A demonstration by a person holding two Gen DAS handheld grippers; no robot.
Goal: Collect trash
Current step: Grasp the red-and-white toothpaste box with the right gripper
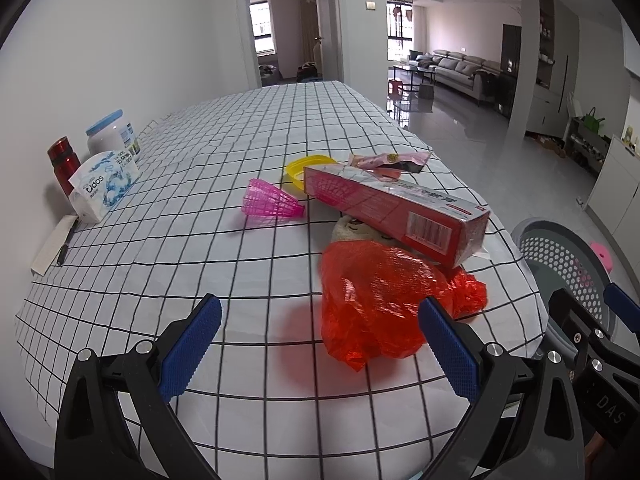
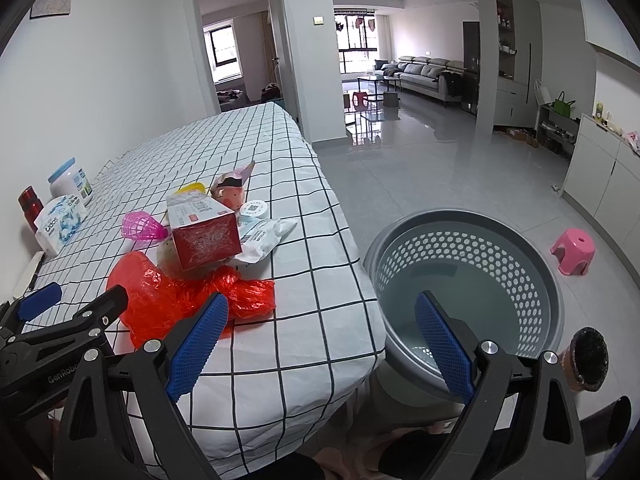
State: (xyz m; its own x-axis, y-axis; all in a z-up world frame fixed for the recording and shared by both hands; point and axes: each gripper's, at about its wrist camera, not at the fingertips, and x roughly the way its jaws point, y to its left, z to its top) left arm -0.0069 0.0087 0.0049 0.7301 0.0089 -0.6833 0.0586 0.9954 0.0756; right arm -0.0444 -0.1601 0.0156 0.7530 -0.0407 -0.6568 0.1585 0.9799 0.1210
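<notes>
Your left gripper [image 1: 320, 344] hovers low over the checked tablecloth [image 1: 200, 208], jaws spread wide and holding nothing. Its right finger sits right in front of the crumpled red plastic bag [image 1: 380, 296], though you can't tell from here whether it touches. Your right gripper [image 2: 320, 344] is spread wide too, empty, straddling the table edge: one finger over the cloth near the red bag, the other over the grey perforated basket [image 2: 500, 248] standing on the floor just beside the table.

The trash is heaped near that table edge. A long red carton [image 1: 400, 208] lies tilted across the pile, one end propped on a pale lumpy item above the bag. Behind it sit a yellow plastic ring [image 1: 308, 164] and a pink snack wrapper [image 1: 384, 160]; a pink mesh shuttlecock-shaped piece [image 1: 268, 200] lies just left of the carton. From the right wrist you also see a white crumpled packet [image 2: 264, 236] and a small round white lid [image 2: 254, 208].

Against the wall stand a red bottle [image 1: 64, 164], a blue-lidded white jar [image 1: 112, 136] and a tissue pack [image 1: 104, 184].
</notes>
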